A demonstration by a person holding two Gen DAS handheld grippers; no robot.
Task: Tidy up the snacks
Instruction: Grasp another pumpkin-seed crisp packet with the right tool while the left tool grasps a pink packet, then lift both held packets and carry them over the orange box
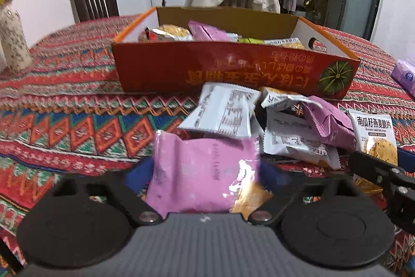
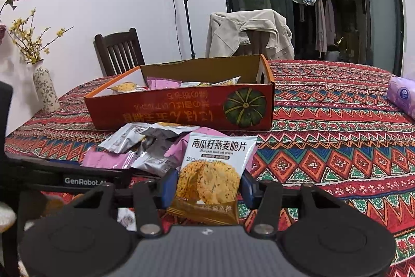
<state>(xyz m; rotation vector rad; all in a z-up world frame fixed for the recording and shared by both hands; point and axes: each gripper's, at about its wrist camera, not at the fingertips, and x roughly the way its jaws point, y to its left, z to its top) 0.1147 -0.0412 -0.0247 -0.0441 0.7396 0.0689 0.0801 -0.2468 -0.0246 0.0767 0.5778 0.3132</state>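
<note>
My left gripper (image 1: 207, 173) is shut on a pink snack packet (image 1: 199, 168); its blue pads (image 1: 142, 173) press on the packet's two sides. My right gripper (image 2: 207, 188) is shut on a white and orange oat crisps packet (image 2: 215, 160) and holds it upright; this packet also shows in the left wrist view (image 1: 373, 131). Between the grippers and the box lies a loose pile of silver and pink packets (image 1: 285, 126) (image 2: 145, 147). Behind it, the open orange cardboard box (image 1: 207, 69) (image 2: 168, 110) holds several packets.
A patterned cloth (image 2: 337, 147) covers the table. A flowered vase (image 2: 45, 87) stands at the far left and a purple tissue pack (image 2: 403, 98) at the right edge. Behind the table stand a dark wooden chair (image 2: 116, 53) and a chair draped with a beige jacket (image 2: 249, 33).
</note>
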